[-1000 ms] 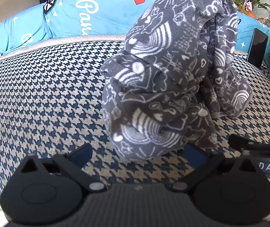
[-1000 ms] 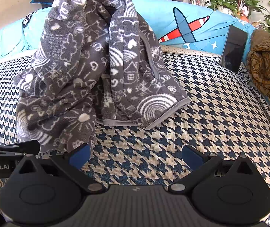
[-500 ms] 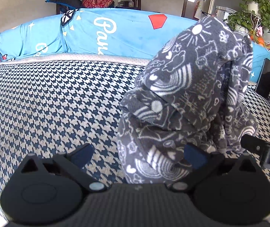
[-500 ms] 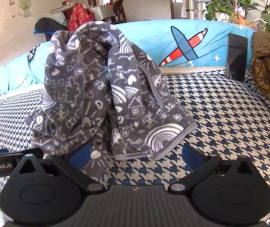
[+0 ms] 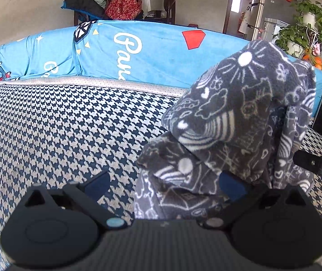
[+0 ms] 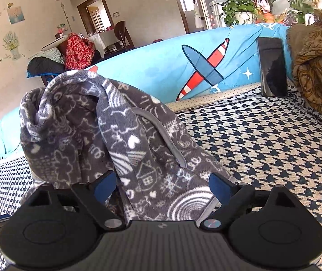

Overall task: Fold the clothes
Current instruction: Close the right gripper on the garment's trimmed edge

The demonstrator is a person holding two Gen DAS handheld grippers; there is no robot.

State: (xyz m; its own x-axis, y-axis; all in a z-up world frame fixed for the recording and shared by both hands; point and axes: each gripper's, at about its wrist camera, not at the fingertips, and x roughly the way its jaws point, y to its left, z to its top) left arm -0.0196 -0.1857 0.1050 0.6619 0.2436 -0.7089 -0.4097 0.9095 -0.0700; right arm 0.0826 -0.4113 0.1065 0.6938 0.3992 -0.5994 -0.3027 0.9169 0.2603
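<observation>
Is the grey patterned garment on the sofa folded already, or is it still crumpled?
Crumpled. The grey garment stands in a tall bunched heap on the houndstooth seat, one hem trailing out.

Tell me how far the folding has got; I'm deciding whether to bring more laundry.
Nothing looks folded yet: the grey fleece garment sits in a rumpled heap on the houndstooth cushion. Both grippers, left gripper and right gripper, have open jaws around its near edges; the right's have just been closing. Spreading and every fold remain.

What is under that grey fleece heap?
The fleece sits on a houndstooth cushion, which shows all round it. Whatever props the heap up inside is covered by the fabric.
</observation>
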